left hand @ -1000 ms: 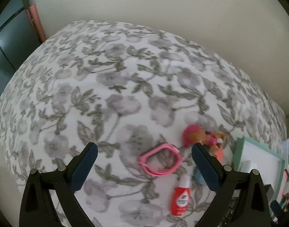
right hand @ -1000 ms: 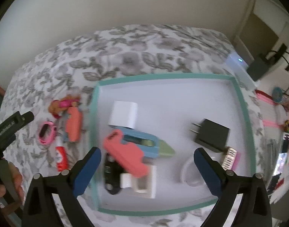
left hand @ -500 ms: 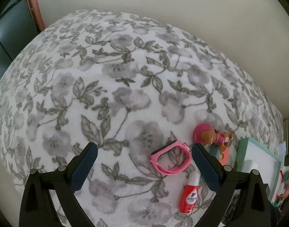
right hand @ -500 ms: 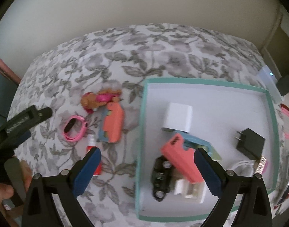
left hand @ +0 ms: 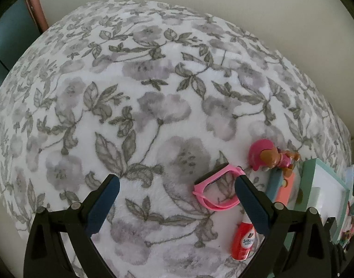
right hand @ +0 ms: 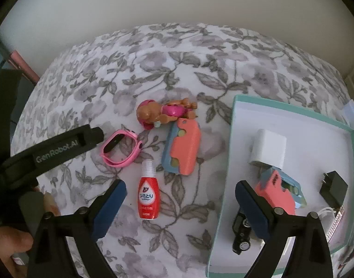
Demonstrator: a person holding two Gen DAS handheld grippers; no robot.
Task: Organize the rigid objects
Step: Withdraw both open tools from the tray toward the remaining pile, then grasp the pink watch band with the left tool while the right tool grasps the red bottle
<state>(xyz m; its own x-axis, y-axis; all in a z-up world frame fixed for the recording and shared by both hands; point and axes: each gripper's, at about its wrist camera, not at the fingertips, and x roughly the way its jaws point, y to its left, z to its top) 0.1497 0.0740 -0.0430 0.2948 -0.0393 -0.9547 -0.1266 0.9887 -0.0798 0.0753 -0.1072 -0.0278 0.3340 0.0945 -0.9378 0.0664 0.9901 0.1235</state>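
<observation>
Right tool (right hand: 179,197) spread wide, jaws easing inward, gripping nothing, poised over flowered bedspread (right hand: 200,58) with red bottle (right hand: 148,192) lying right between the blue pads, nearer the left one. Left tool (left hand: 177,194) released too, empty, aimed at bare bedspread (left hand: 130,92).

Off to the right: teal-rimmed tray (right hand: 233,120), already carrying white charger (right hand: 268,148), a coral-and-blue toy, black plug (right hand: 334,186) and small black car (right hand: 241,236).

Outside the tray, close together: coral-and-blue case (right hand: 183,148), long axis running away from the camera with a slight tilt; pink-and-brown dog figure (right hand: 163,113) on its side, touching the case's far end; pink band (right hand: 120,149), just beside the left tool's fingertip.

Smallest and nearest: that bottle, flat on the bed, cap pointing away, base toward the camera, long axis roughly in line with the right tool's fingers. Probably next in line, right hand plainly closer; pads set to meet its flanks.
</observation>
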